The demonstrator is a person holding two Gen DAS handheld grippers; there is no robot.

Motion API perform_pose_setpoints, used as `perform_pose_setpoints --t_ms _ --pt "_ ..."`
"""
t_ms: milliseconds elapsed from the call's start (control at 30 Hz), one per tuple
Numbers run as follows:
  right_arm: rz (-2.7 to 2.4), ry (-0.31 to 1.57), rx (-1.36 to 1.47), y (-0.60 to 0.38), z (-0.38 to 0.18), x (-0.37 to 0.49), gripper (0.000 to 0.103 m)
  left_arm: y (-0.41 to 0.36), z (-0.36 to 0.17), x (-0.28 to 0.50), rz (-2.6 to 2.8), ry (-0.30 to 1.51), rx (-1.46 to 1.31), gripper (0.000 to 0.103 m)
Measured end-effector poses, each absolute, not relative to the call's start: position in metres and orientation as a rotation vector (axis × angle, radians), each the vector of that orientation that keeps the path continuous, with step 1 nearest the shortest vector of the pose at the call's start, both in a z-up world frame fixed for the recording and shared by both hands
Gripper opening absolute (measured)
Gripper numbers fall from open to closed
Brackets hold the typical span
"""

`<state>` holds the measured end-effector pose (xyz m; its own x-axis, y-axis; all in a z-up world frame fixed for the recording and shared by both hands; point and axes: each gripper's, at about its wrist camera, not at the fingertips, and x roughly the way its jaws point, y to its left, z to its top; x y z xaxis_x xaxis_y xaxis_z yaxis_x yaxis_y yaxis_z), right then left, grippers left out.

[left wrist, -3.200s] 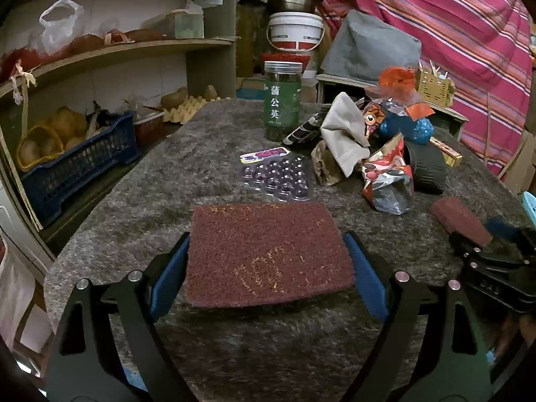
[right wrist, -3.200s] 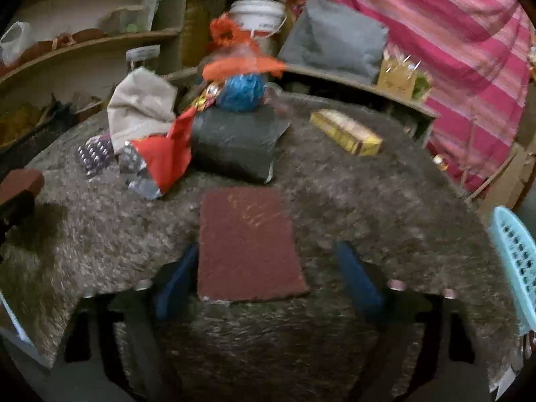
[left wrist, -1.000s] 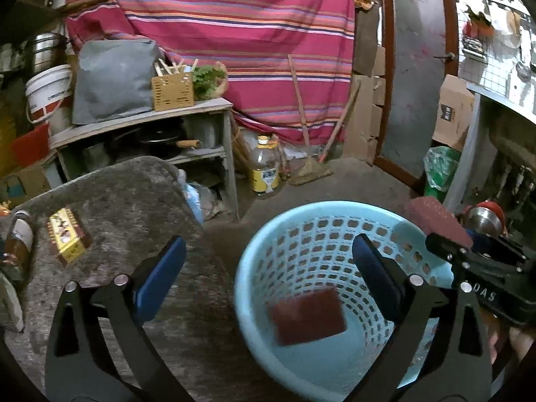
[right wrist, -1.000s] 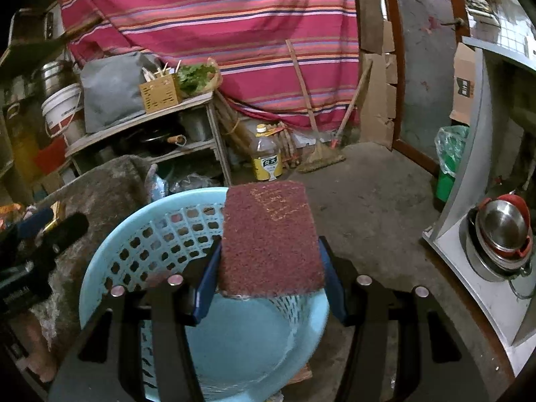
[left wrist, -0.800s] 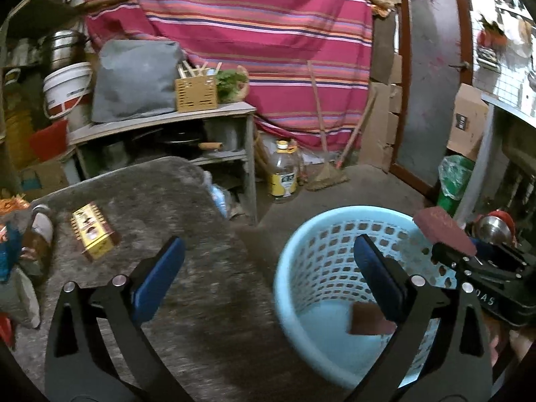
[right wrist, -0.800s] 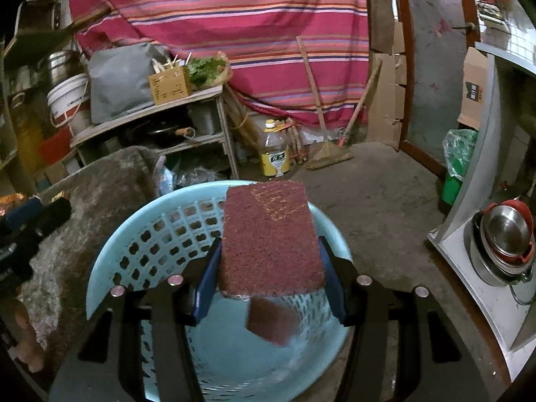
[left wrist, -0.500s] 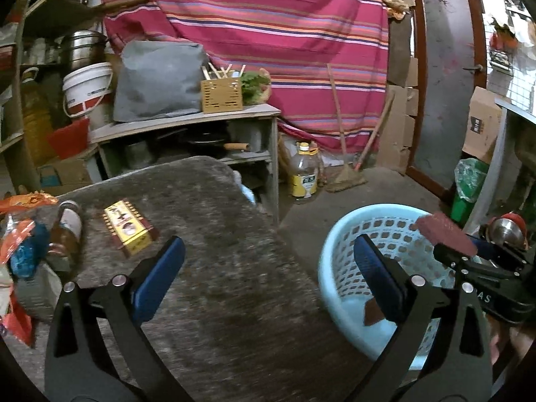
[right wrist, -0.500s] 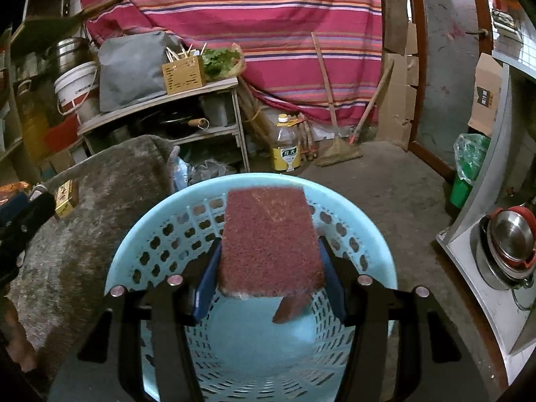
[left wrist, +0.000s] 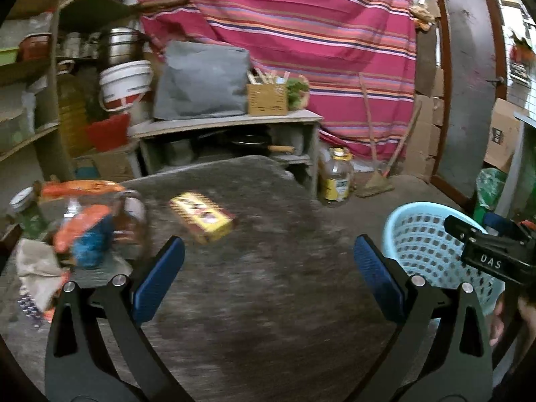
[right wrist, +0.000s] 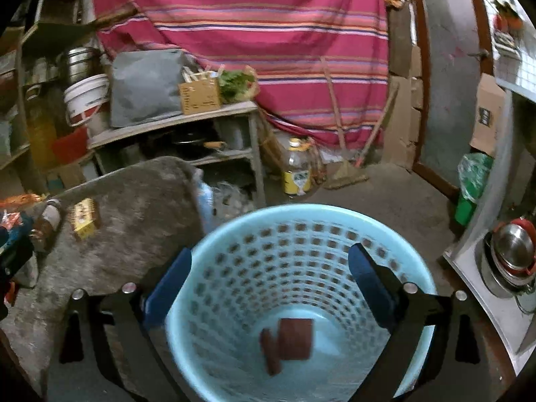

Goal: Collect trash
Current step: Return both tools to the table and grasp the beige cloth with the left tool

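Observation:
A light blue plastic basket (right wrist: 234, 227) stands on the floor beside the table. Two dark red scouring pads (right wrist: 291, 335) lie at its bottom. My right gripper (right wrist: 269, 274) hangs above the basket with its jaws opening wide and nothing between them. My left gripper (left wrist: 269, 269) is open and empty over the grey furry table (left wrist: 254, 301). Ahead of it lies a yellow box (left wrist: 201, 217). A heap of trash (left wrist: 83, 231) with orange wrappers, a blue ball and a beige cloth sits at the left. The basket (left wrist: 422, 244) shows at the right in the left wrist view, behind the right gripper's body (left wrist: 485, 254).
A grey shelf unit (left wrist: 227, 127) with a wooden box and a grey bag stands behind the table. A striped pink cloth (left wrist: 301, 26) hangs at the back. An oil bottle (left wrist: 336, 177) and a broom (left wrist: 375, 174) stand on the floor. Steel pots (right wrist: 512, 251) sit at the right.
My right gripper opened and the red pad fell from it into the basket beside the first one. My left gripper swung left from over the basket to over the table.

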<state>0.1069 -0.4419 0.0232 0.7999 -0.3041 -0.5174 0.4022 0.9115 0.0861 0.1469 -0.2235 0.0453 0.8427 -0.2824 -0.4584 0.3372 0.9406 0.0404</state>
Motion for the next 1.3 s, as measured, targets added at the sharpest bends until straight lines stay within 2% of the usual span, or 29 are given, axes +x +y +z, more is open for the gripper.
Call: perform_pose_setpoints --t_ms 300,400,467,667,933,1167,1300 --pt "-0.262 0.517 0.151 -0.364 0.025 0.139 0.094 -0.117 0.051 0.162 -0.159 0.439 0.119 0.098" --pt "-0.220 0.529 0.143 -0.343 0.021 0.150 0.094 -0.082 0.046 0.172 -0.102 0.452 0.113 0.098" --pt "-0.204 0.534 0.123 -0.328 0.020 0.158 0.099 -0.058 0.042 0.179 -0.056 0.465 0.096 0.098" --pt "-0.151 0.530 0.097 -0.291 0.017 0.177 0.099 0.000 0.028 0.199 0.019 0.540 0.065 0.098" --pt "-0.098 0.541 0.131 -0.252 0.011 0.199 0.099 0.040 0.009 0.208 0.096 0.574 0.129 0.098" --pt "-0.145 0.587 0.023 -0.224 0.005 0.212 0.099 0.072 0.005 0.217 0.067 0.613 0.016 0.097" --pt "-0.140 0.605 0.069 -0.229 0.005 0.210 0.099 0.070 0.002 0.224 0.016 0.632 -0.005 0.090"
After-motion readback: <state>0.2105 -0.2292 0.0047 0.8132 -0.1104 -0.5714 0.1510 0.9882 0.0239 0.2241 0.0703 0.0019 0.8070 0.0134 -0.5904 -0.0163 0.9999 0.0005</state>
